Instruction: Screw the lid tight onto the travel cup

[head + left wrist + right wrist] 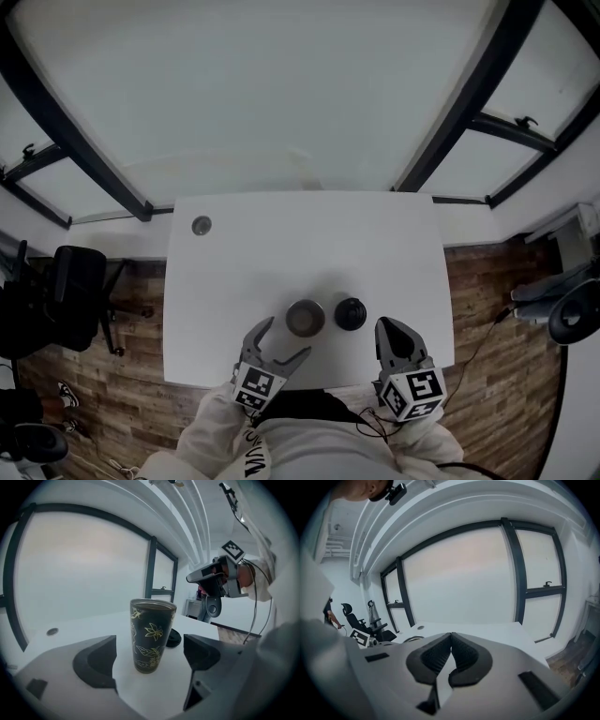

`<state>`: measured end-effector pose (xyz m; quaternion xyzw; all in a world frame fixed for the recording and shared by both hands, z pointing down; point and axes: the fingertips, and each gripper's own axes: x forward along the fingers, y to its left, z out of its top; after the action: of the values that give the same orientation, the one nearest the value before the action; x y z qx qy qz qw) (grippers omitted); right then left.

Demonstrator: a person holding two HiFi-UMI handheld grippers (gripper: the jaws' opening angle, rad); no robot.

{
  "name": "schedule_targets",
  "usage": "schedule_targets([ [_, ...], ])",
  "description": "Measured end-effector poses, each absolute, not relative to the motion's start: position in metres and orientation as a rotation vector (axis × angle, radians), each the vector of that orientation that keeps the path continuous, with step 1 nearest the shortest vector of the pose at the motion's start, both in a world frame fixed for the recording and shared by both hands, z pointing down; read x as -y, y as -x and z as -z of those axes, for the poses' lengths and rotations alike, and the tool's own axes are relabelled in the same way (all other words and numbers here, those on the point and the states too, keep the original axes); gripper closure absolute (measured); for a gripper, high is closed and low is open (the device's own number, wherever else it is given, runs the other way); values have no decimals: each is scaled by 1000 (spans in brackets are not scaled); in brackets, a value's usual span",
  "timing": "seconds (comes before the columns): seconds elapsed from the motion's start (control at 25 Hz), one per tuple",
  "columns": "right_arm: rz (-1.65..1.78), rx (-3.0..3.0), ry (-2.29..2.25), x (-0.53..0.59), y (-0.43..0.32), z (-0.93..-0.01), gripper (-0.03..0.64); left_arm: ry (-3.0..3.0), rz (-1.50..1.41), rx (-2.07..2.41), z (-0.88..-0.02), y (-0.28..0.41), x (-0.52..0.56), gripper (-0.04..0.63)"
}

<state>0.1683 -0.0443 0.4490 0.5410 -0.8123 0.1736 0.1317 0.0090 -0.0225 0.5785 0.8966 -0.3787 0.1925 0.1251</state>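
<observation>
A dark travel cup (305, 317) with a gold flower print stands upright and uncovered on the white table (281, 244). The same cup (151, 634) rises just beyond the wide gap of my left gripper (150, 660), whose pads stay clear of it. The black lid (351, 313) lies flat on the table just right of the cup, and the lid (172, 638) peeks out behind the cup. My left gripper (281, 339) is open, just short of the cup. My right gripper (394, 330) is shut and empty, just short of the lid; its pads (451, 657) meet.
A small round grommet (201, 225) sits in the table's far left corner. A black office chair (70, 286) stands on the wood floor at the left. Window frames run behind the table. The table's near edge lies right under both grippers.
</observation>
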Motion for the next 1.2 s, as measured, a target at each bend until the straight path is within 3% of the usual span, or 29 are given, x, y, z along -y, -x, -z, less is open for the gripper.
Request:
schedule_targets([
  [0.88, -577, 2164, -1485, 37, -154, -507, 595, -2754, -484, 920, -612, -47, 63, 164],
  [1.2, -628, 2056, -1450, 37, -158, -535, 595, -2792, -453, 968, -610, -47, 65, 202],
])
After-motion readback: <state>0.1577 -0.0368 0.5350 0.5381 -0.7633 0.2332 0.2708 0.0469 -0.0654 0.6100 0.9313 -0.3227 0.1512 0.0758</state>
